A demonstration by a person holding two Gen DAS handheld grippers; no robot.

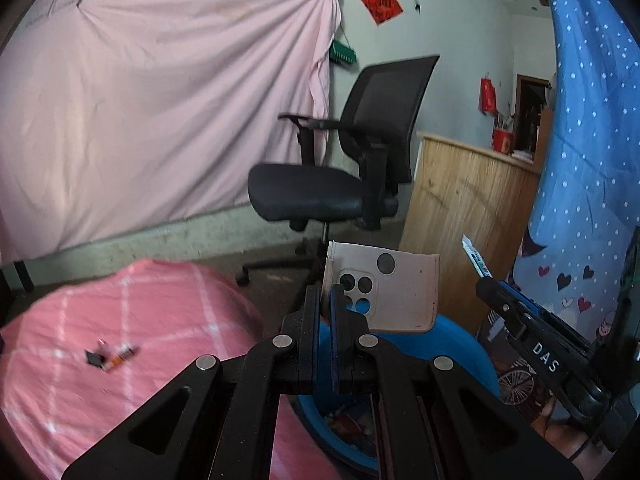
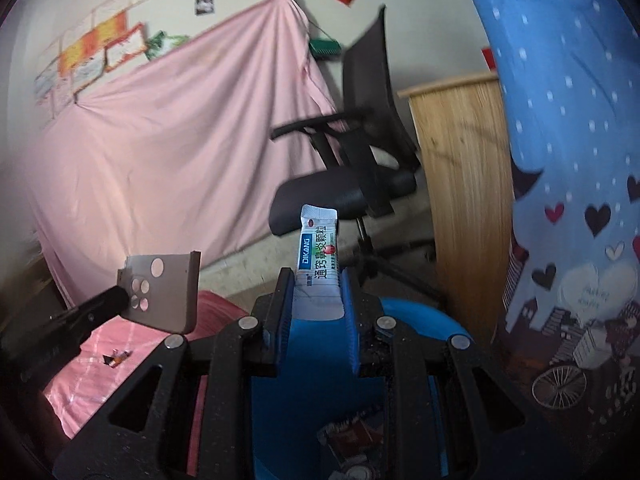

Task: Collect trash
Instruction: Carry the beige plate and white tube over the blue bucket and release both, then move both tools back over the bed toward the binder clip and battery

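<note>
Pink-checked bed cover (image 1: 120, 360) beside blue bin (image 2: 416, 316); bin already holds wrappers. Left gripper (image 1: 326, 312) jaws clamped on beige phone case (image 1: 392, 292), flat face upright, held above bin. Right gripper (image 2: 316, 292) jaws clamped on white sachet (image 2: 318, 248), long axis pointing up, above bin. Left to do, judging: drop both; small scraps (image 1: 112, 354) on bed, beyond bin.
</note>
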